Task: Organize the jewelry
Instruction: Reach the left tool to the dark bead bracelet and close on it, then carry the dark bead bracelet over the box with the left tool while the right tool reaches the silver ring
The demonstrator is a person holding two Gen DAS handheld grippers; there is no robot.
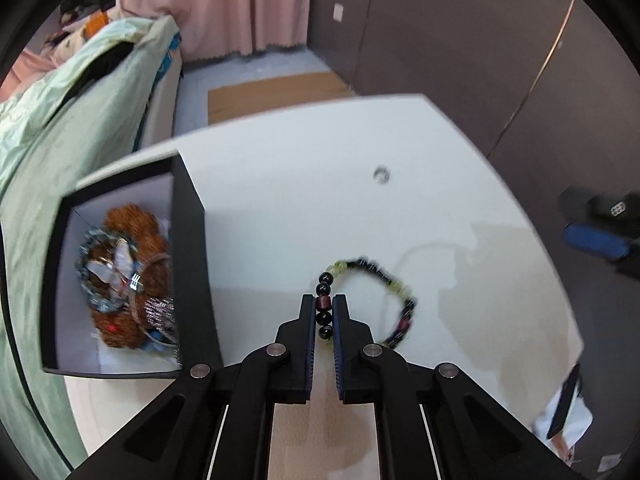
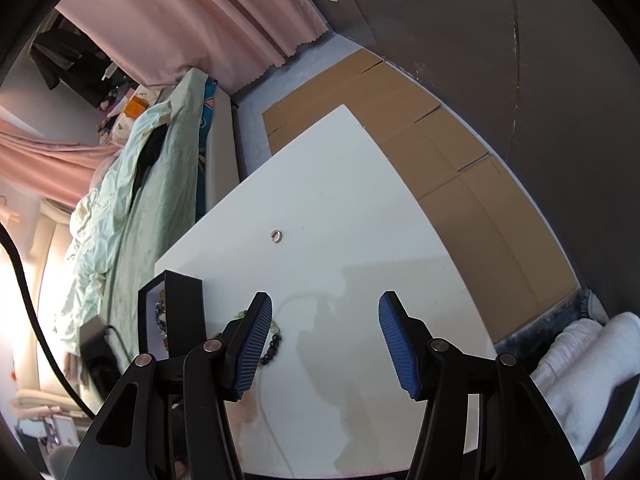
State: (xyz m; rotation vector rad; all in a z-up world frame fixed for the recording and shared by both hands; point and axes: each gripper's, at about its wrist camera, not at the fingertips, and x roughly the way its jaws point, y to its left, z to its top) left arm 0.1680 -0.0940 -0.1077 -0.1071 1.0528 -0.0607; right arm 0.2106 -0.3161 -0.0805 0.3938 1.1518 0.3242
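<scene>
Two jaws of the left gripper [image 1: 323, 306] are pinched in on one side of the beaded bracelet [image 1: 370, 300], a dark red bead and black beads caught between the pads right at the tips. The rest of the loop lies out to the right of the jaws and a little beyond them, flat on the white table [image 1: 280, 200], so its plane is level while the clamped stretch runs along the line of the fingers. This hand points steeply down at the tabletop.

Just left of the jaws, close by, stands the open black box [image 1: 188, 240], its near wall between gripper and contents; inside lie other pieces heaped on something brown and furry. I judge the coming move to be a lift and a short carry leftward over that wall.

Farther out, ahead of the jaws and slightly right, a small silver ring [image 1: 382, 174] sits alone on the table.

Well apart, the right gripper [image 2: 326, 344] hangs with jaws spread wide and nothing between them, angled down over bare table; the bracelet lies beside its left finger.
</scene>
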